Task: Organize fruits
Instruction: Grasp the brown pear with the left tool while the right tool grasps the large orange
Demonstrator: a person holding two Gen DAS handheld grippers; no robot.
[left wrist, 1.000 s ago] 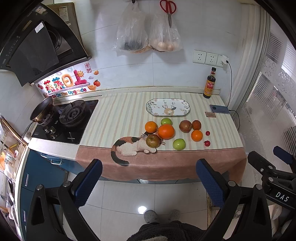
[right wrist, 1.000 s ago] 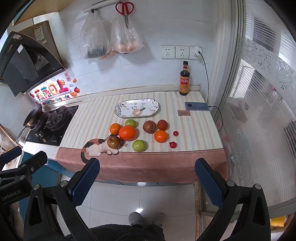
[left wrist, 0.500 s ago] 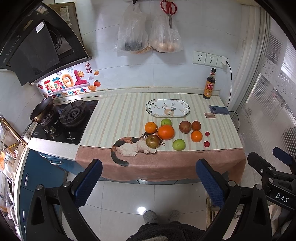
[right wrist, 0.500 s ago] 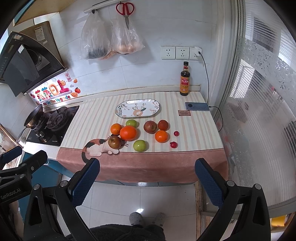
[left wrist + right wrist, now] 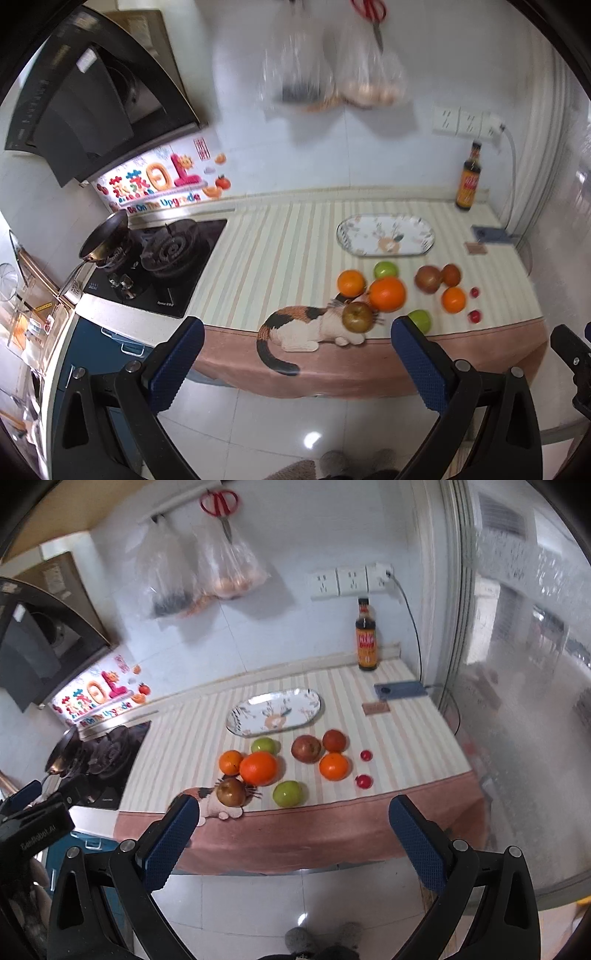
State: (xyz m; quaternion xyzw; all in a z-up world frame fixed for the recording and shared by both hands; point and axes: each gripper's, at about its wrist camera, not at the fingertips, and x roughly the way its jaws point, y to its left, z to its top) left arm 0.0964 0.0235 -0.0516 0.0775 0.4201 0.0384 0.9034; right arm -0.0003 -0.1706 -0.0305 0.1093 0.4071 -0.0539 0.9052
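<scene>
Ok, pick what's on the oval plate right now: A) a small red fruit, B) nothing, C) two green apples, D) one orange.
B: the oval plate shows only its printed pattern, and every fruit, like the big orange, lies on the striped cloth in front of it.

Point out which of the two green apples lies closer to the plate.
The green apple just in front of the plate, beside the oranges; the other one sits near the counter's front edge.

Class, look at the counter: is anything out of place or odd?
Nothing is spilled or damaged. The fruits lie loose on the striped cloth while the oval plate behind them holds none, and a brownish apple sits at the front near the counter edge.
</scene>
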